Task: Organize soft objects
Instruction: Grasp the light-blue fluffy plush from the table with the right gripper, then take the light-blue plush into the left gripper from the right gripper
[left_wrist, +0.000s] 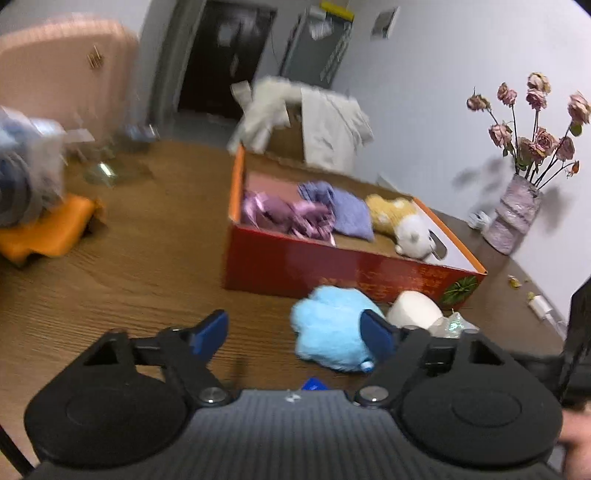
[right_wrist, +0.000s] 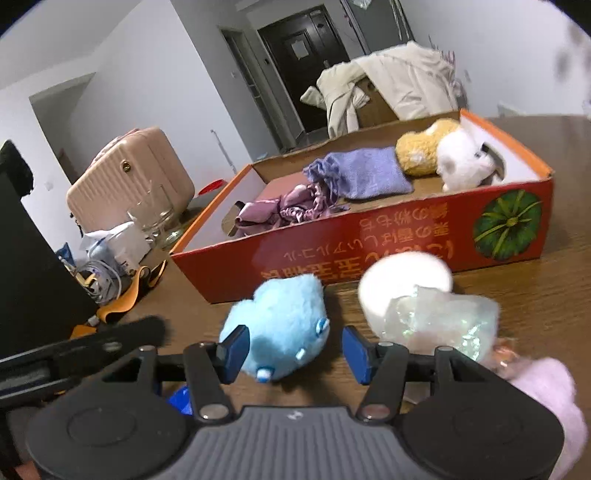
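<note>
Lying between the right gripper (right_wrist: 291, 350)'s spread jaws (left's spread too): blue plush (right_wrist: 280, 328).

Wooden table (right_wrist: 517, 306): red box (right_wrist: 369, 254) mid-table; blue plush (right_wrist: 280, 325), white round item (right_wrist: 402, 280) just before it; vase (left_wrist: 515, 218) at right edge; clutter left.

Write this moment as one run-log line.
right tongs: open around blue plush | left tongs: open, empty | box: holds cloths, plush
</note>
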